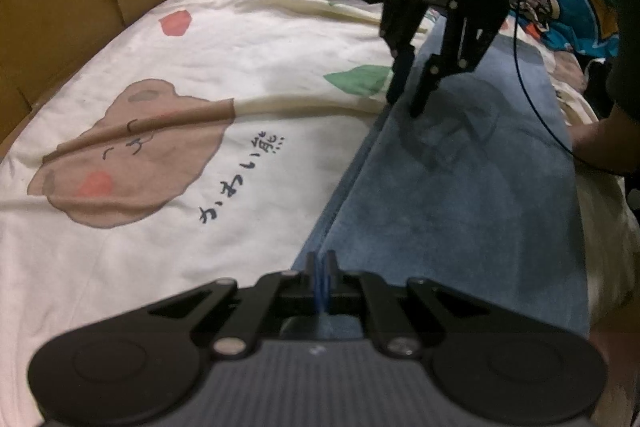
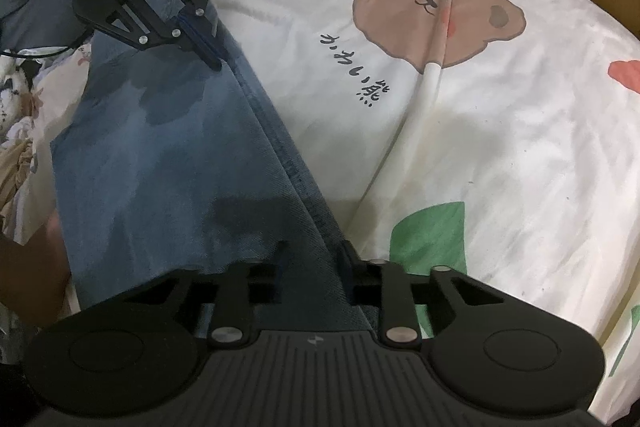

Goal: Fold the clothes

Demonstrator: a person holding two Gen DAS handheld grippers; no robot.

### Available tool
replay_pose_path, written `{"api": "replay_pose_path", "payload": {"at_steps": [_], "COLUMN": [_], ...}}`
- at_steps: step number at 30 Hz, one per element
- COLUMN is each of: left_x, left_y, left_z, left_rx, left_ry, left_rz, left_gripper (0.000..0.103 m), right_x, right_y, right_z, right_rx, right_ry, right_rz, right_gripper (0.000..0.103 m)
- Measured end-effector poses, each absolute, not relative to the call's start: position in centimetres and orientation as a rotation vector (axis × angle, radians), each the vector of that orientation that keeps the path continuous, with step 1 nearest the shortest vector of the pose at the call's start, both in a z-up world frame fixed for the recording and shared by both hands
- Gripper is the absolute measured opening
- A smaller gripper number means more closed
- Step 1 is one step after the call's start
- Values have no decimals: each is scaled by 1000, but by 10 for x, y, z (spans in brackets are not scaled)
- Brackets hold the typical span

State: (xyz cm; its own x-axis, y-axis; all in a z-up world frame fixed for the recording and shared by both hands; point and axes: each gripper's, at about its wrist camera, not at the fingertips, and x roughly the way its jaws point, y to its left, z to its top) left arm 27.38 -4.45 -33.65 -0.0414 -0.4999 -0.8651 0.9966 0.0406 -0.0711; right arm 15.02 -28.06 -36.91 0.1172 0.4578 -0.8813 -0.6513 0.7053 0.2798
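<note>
Left claw pinches the jeans edge; right claw straddles it, parted.

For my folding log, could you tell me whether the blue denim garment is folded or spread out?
Folded: the blue denim garment lies as a narrow strip, with doubled layers along its seam edge.

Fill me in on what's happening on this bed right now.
A person is folding a pair of blue jeans on a bear-print bedsheet with two handheld grippers. The left gripper is shut on the jeans' long seam edge at one end. The right gripper is at the other end of that edge with its jaws apart, straddling the denim rather than pinching it. The jeans lie flat in a long strip. A cardboard box sits beside the bed.
</note>
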Motion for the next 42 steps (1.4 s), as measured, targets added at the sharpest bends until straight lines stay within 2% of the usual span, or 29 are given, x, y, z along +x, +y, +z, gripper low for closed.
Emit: {"api": "replay_pose_path", "payload": {"at_steps": [2, 4, 13, 20, 22, 24, 27, 33, 42], "left_x": [274, 274, 277, 282, 283, 285, 287, 288, 287], "left_y": [-44, -45, -49, -57, -53, -49, -33, 16, 70], "left_z": [-337, -337, -341, -370, -367, -365, -357, -346, -330], "left_rx": [743, 750, 735, 713, 696, 679, 648, 558, 449], "left_ry": [882, 864, 855, 905, 907, 910, 899, 941, 902], "left_rz": [-1402, -1390, -1361, -1304, -1265, -1226, -1142, -919, -581], "left_gripper": [1, 1, 1, 2, 4, 20, 33, 39, 40], "right_x": [149, 146, 149, 152, 153, 152, 149, 145, 144], "right_y": [-283, -283, -283, -276, -275, -275, -279, -283, -274], "right_z": [-367, -364, -359, -377, -378, -377, -373, -356, -348], "right_rx": [-193, -194, -172, -209, -207, -203, -171, -122, -80], "right_ry": [1194, 1180, 1191, 1219, 1229, 1230, 1215, 1128, 1086], "right_rz": [811, 796, 713, 673, 655, 637, 616, 586, 603], "right_gripper": [3, 0, 0, 0, 2, 4, 7, 7, 7]}}
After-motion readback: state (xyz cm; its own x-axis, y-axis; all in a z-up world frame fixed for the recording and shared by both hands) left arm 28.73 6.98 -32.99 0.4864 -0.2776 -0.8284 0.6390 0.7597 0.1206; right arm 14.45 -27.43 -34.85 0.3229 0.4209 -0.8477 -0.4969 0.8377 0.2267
